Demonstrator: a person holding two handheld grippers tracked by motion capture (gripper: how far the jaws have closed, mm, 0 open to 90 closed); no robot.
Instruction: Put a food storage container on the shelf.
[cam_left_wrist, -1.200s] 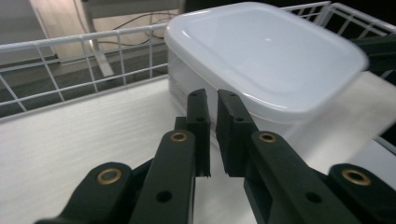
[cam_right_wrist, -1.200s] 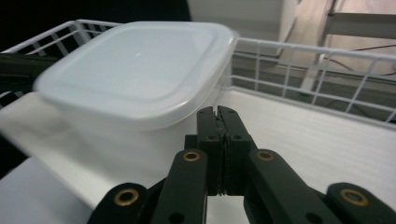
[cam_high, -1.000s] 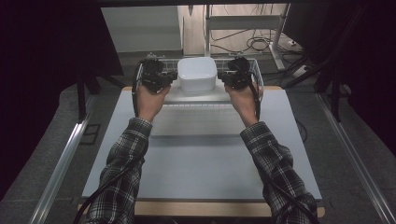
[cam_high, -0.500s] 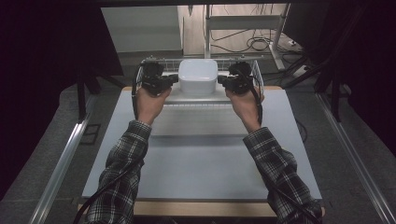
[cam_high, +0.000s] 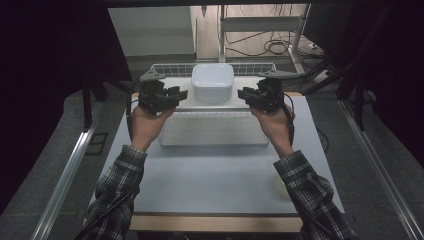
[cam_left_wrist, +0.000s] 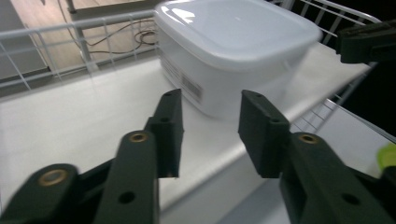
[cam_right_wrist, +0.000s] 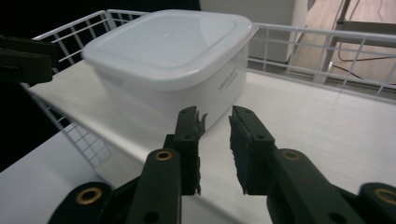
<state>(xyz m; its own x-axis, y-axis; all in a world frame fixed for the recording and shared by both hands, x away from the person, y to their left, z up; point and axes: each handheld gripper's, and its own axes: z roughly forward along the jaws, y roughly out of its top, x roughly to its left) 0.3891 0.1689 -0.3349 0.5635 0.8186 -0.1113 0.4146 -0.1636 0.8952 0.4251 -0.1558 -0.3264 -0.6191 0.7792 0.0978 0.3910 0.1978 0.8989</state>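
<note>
One worktop (cam_high: 215, 175), carrying one white wire-sided tray (cam_high: 165, 70) with a flat white floor; in it sits one lidded white plastic container (cam_high: 212, 81), lid on, contents hidden, at the tray's middle toward its far rail. Two hand-held grippers flank it: the left hand-held gripper (cam_high: 175, 95) and the right hand-held gripper (cam_high: 245, 93), each just off its own side of the container and clear of it. Jaws on both have just been opening and stand parted with nothing between them, the left pair wider.
</note>
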